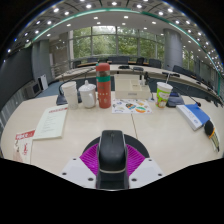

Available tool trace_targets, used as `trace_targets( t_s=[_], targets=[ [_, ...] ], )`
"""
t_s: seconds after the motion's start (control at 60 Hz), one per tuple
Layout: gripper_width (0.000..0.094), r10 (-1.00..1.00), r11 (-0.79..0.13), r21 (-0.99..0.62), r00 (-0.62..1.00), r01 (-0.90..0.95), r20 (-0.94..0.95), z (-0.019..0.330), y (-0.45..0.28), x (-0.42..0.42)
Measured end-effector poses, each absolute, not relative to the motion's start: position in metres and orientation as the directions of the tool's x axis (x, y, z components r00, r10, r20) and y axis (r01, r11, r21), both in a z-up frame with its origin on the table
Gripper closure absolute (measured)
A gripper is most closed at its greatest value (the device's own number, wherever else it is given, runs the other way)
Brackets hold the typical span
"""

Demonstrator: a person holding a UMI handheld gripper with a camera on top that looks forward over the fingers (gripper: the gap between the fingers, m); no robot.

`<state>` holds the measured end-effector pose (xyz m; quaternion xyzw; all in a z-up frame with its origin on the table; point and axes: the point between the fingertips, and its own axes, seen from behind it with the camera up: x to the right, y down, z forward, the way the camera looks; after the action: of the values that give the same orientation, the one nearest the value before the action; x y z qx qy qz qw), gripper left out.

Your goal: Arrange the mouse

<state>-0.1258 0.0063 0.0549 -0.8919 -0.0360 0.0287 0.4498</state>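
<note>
- Big office hall behind, glass wall [105, 42] with green outside, rows of round ceiling lights [88, 8].
- Pale, smooth, matte worktop [75, 142] carries everything in the foreground.
- Mouse [113, 157]: dark, rounded, glossy-ish hump, sits between the tool's fingers, close to the camera.
- Tool [113, 163] clenched on the mouse, magenta pads [91, 158] pressing both its sides; white finger bodies flank them.
- Beyond the fingers, a cluster: tall red-orange bottle [104, 86], cylindrical, green cap; white mug [87, 95] just left of it; another pale container [70, 93] further left.
- White paper cup [164, 94] with green print stands to the right, apart from the bottle.
- Flat papers [48, 123] lie left; a small red-marked card [24, 138] near them.
- Blue-edged book [197, 116] lies right, flat, rectangular.
</note>
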Motion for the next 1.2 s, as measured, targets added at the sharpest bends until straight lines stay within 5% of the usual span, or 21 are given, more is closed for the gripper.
trace_targets(
  t_s=[0.283, 0.383, 0.883, 1.2],
  targets=[
    [0.0455, 0.086, -0.696, -0.718, 0.994, 0.015, -0.063, -0.007, 0.009, -0.121],
    [0.0065, 0.104, -0.680, -0.731, 0.994, 0.054, -0.023, 0.002, 0.005, -0.118],
    [0.0082, 0.048, -0.566, -0.823, 0.999, 0.043, 0.019, 0.189, -0.197, -0.134],
    [0.0081, 0.009, -0.550, -0.835, 1.000, 0.023, 0.022, 0.224, -0.343, -0.152]
  ],
)
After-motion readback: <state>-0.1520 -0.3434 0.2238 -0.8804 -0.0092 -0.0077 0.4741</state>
